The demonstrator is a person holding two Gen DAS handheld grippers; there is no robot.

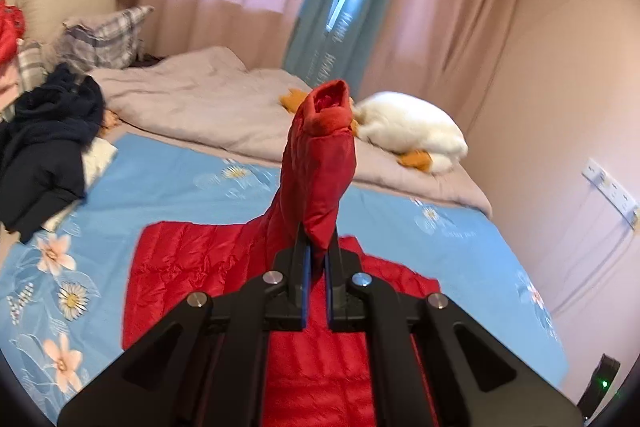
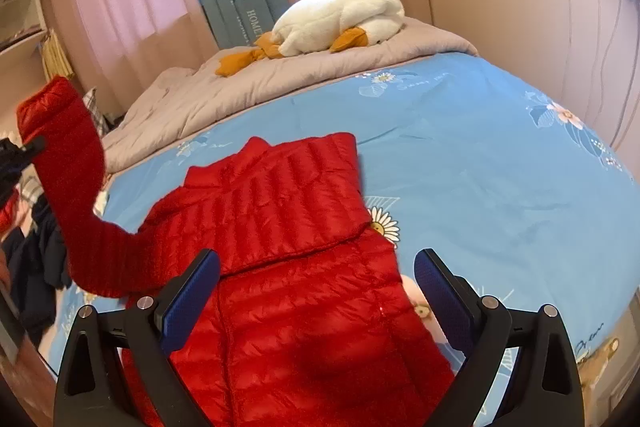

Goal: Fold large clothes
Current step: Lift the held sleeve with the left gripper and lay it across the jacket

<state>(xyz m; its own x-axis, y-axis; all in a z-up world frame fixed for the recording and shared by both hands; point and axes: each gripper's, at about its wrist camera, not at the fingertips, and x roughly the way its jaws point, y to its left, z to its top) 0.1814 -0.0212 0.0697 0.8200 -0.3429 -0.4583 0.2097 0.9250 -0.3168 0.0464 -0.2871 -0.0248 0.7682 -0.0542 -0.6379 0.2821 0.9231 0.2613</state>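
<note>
The left gripper (image 1: 316, 247) was clamped on a sleeve (image 1: 320, 163) of the red down jacket (image 2: 288, 267), lifting it upright with the cuff opening ahead of the fingertips. The jacket's body lay flat on the blue floral bedsheet (image 2: 480, 155), directly below and ahead of the right gripper (image 2: 316, 283), whose jaws stood wide apart and empty above it. Beyond both grippers a grey quilt (image 1: 200, 103) carried a white plush goose (image 2: 340, 19). Only the left wrist view showed dark clothing (image 1: 44, 143) heaped to that gripper's left; only the right view showed the jacket's other sleeve folded across the chest.
</note>
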